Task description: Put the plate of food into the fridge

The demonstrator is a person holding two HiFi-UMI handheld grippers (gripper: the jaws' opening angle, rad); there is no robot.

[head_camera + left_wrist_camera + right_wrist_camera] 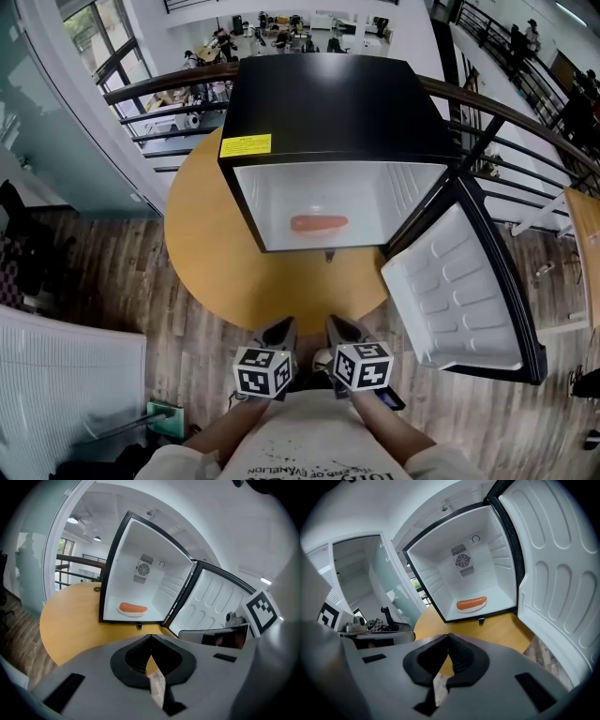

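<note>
The black mini fridge (pixel 328 103) stands open on a round wooden table (pixel 202 234). On its white floor lies a white plate with an orange sausage (pixel 319 224), also visible in the left gripper view (pixel 133 608) and the right gripper view (pixel 471 603). The fridge door (pixel 459 291) is swung wide to the right. My left gripper (pixel 281 330) and right gripper (pixel 342 328) sit side by side close to my body, off the table's near edge and well short of the fridge. Both are shut and hold nothing; their tips meet in the left (pixel 150 637) and right (pixel 449 636) gripper views.
A curved dark railing (pixel 525 127) runs behind the table, with a lower floor beyond it. A white slatted panel (pixel 66 394) lies at the lower left on the wooden floor (pixel 103 272). The open door blocks the right side of the table.
</note>
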